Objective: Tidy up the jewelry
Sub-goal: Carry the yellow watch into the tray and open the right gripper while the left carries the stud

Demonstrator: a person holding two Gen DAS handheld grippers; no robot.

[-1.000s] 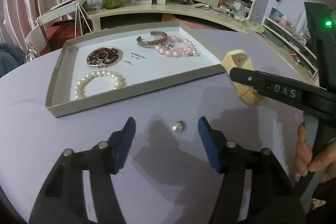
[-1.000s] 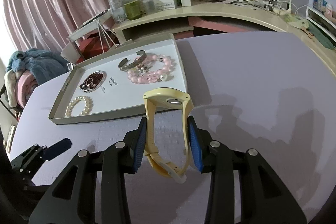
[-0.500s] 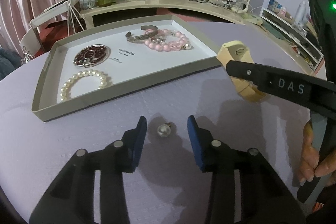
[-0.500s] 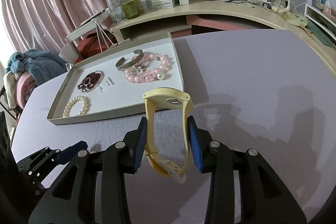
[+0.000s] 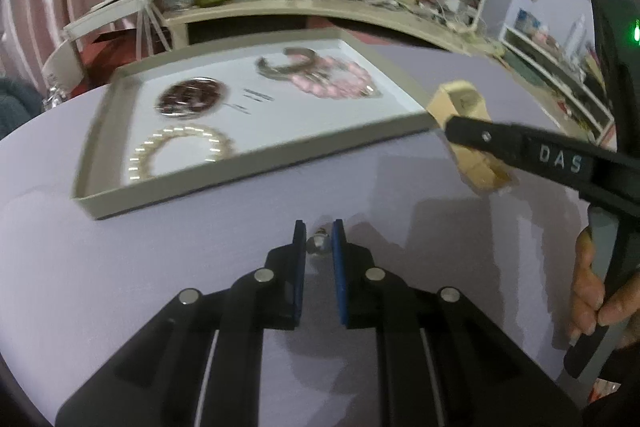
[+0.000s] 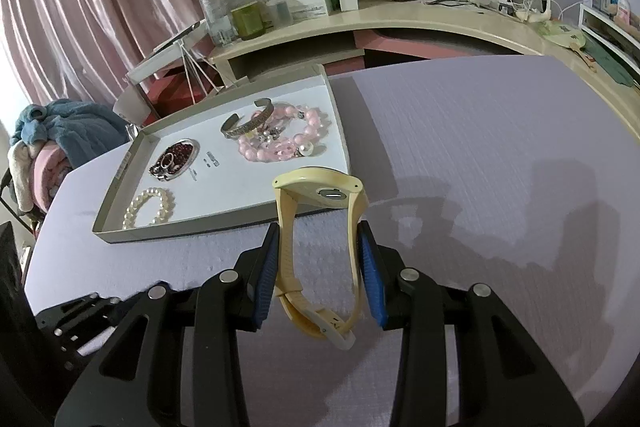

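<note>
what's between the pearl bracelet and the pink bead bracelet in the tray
In the right wrist view, only bare white tray floor with small print lies between the pearl bracelet and pink bracelet.

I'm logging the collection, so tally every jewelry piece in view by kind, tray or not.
Bead bracelets: 2, pearl and pink
Metal cuff: 1
Round dark red piece: 1
Yellow watch: 1
Loose pearl: 1
Total: 6

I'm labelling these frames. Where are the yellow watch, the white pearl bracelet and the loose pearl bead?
yellow watch (image 6: 320, 187): right wrist view, on its case.
white pearl bracelet (image 6: 138, 205): right wrist view, on its left beads.
loose pearl bead (image 5: 319, 243): left wrist view, on its middle.
</note>
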